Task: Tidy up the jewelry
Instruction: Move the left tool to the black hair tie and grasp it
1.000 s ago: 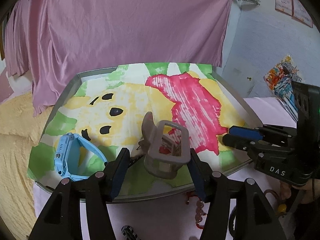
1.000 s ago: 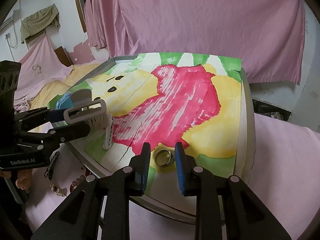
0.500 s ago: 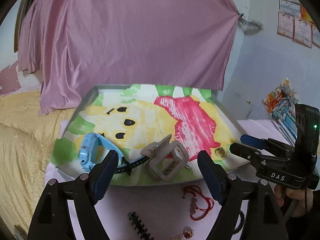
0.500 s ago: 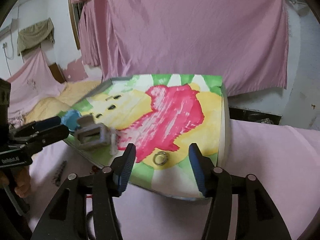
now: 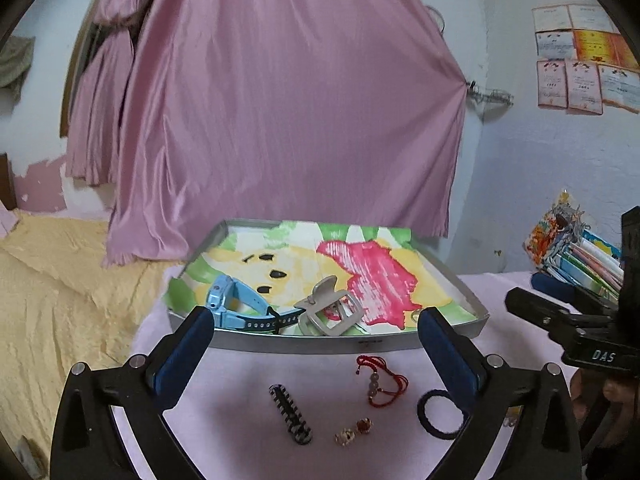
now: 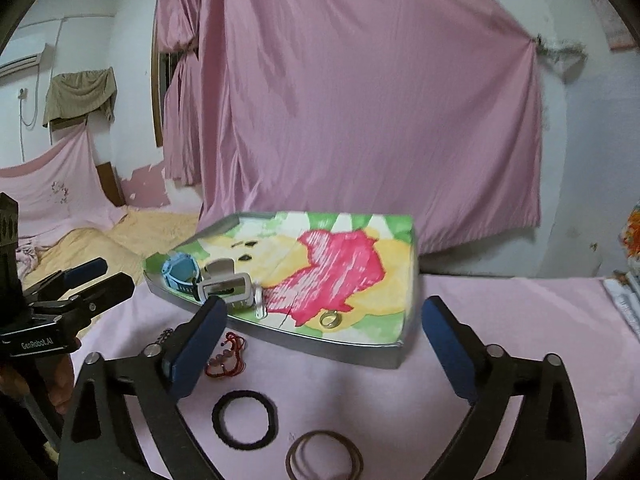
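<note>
Both grippers empty, between picks, by my reading. Left gripper (image 5: pixel 316 344) has its blue-padded fingers spread wide, nothing between them; right gripper (image 6: pixel 324 340) likewise wide apart and unloaded. Both sit back from the shallow grey metal tray (image 5: pixel 312 345) lined with a painted yellow, pink and green sheet. In the tray, toward its near edge: light-blue child's watch with dark perforated strap (image 5: pixel 236 308), grey plastic claw hair clip (image 5: pixel 330 312) touching the strap end, small metal ring (image 6: pixel 330 319) lying on the painted sheet near the right corner. Not yet sorted, on the pink cloth (image 5: pixel 240 380) in front of the tray: red cord bracelet with pale beads (image 5: pixel 382 380), black-and-white patterned hair comb clip (image 5: pixel 290 414), two small gold-brown earrings or charms (image 5: pixel 354 430) (too small to tell which), black fabric hair tie (image 6: pixel 245 419), thin brown elastic bands (image 6: pixel 325 456) at the very bottom of the right view. Judgement: tray partly filled, roughly half the pieces left. Next move calls for lowering one gripper over a loose item; the hair tie lies close under the right one, the comb clip under the left. Flat, thin pieces on soft cloth: the fingers will need to come down low and pinch an edge without gathering cloth.
</note>
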